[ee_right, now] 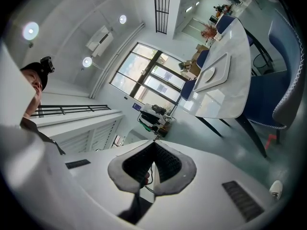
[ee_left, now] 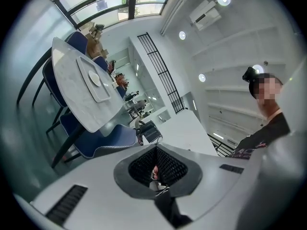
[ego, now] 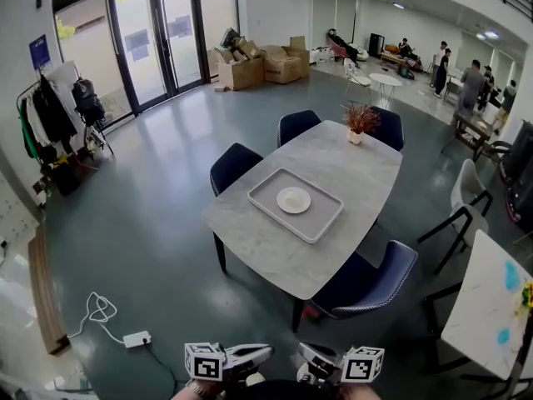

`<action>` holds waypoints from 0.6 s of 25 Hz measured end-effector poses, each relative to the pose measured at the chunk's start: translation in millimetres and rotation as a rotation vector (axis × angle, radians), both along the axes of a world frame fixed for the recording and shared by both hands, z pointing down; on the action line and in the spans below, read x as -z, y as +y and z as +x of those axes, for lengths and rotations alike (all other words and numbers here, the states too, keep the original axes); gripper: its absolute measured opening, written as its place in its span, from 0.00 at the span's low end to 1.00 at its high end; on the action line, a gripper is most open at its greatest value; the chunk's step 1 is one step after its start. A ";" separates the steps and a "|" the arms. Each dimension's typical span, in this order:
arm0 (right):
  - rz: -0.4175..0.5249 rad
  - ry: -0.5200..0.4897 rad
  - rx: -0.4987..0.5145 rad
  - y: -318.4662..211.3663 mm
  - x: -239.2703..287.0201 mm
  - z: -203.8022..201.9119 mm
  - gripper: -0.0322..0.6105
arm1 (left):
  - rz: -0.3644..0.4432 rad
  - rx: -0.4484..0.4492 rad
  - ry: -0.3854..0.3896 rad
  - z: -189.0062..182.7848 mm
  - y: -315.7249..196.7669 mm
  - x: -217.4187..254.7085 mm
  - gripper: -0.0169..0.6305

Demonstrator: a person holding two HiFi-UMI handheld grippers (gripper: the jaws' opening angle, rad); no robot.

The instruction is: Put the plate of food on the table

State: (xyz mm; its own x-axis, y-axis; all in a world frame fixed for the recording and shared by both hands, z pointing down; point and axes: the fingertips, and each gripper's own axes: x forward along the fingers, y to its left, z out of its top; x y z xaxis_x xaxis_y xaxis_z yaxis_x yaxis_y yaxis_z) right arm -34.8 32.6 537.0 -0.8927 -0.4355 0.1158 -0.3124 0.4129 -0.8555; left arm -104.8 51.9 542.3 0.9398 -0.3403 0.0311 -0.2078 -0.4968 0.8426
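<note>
A white round plate (ego: 293,199) lies in a grey rectangular tray (ego: 321,223) in the middle of the grey marble table (ego: 275,252). I cannot make out any food on it. Both grippers are far from the table, at the bottom edge of the head view, close to the person's body and pointing toward each other. The left gripper (ego: 265,353) is shut and holds nothing. The right gripper (ego: 305,353) is also shut and holds nothing. The left gripper view shows its jaws (ee_left: 156,147) touching, with the plate (ee_left: 95,78) far off. In the right gripper view the jaws (ee_right: 154,143) meet too, and the tray (ee_right: 218,83) is distant.
Blue chairs (ego: 366,282) stand around the table, one on the near side. A small potted plant (ego: 360,122) sits at the table's far end. A power strip with a white cable (ego: 136,338) lies on the floor at the left. A white table (ego: 491,307) stands at the right.
</note>
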 end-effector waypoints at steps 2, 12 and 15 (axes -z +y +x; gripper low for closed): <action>0.007 0.003 0.005 1.4 0.8 -0.5 0.07 | -0.002 0.010 0.006 -3.6 0.7 -3.1 0.04; 0.017 0.016 0.017 10.6 4.0 -2.0 0.07 | -0.001 0.064 0.040 -18.6 -12.4 20.1 0.04; 0.028 0.017 0.019 11.8 6.0 0.1 0.07 | -0.001 0.048 0.054 -5.8 -5.2 20.4 0.04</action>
State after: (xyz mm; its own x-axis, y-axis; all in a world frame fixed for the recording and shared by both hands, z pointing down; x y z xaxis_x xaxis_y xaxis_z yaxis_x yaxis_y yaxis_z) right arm -34.7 44.5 531.0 -0.8991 -0.4215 0.1186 -0.3182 0.4428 -0.8383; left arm -110.6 46.7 521.9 0.9227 -0.3849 -0.0193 -0.1852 -0.4867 0.8537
